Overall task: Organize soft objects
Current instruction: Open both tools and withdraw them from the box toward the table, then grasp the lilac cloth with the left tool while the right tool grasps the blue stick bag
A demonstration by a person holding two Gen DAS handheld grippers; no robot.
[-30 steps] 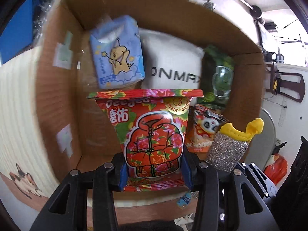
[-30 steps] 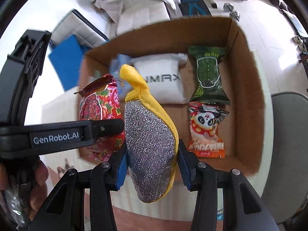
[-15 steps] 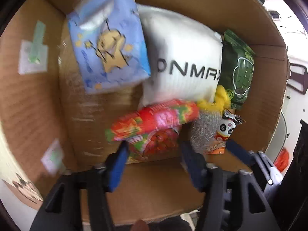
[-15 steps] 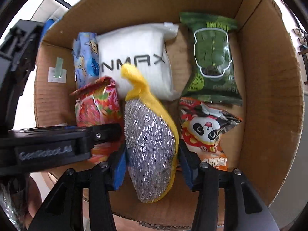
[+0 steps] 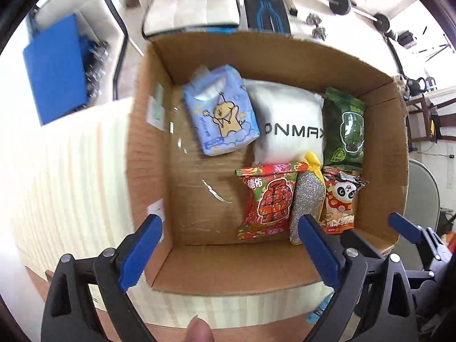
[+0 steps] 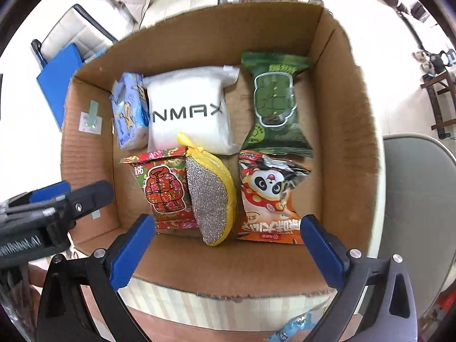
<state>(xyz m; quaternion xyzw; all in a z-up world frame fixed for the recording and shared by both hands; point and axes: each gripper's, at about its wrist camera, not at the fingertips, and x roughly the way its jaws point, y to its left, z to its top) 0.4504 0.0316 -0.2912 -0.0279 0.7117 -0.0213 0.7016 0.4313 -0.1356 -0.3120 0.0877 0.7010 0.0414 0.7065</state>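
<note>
White pouch (image 5: 287,125): "ONMAX", partly covered. Red floral snack bag (image 6: 166,189): "德佑". Left hand-held gripper (image 6: 42,222) body: "GenRobot.AI", blurred. Other print unreadable.

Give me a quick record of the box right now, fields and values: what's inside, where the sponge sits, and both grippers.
container: cardboard box, open top
back row: blue tissue pack, white pouch, green snack bag
front row: red floral snack bag, scrub sponge, panda snack bag
sponge position: between the red floral and panda bags, leaning against the red one
left gripper: open, empty, jaws just opened
right gripper: open, empty, jaws just opened
</note>
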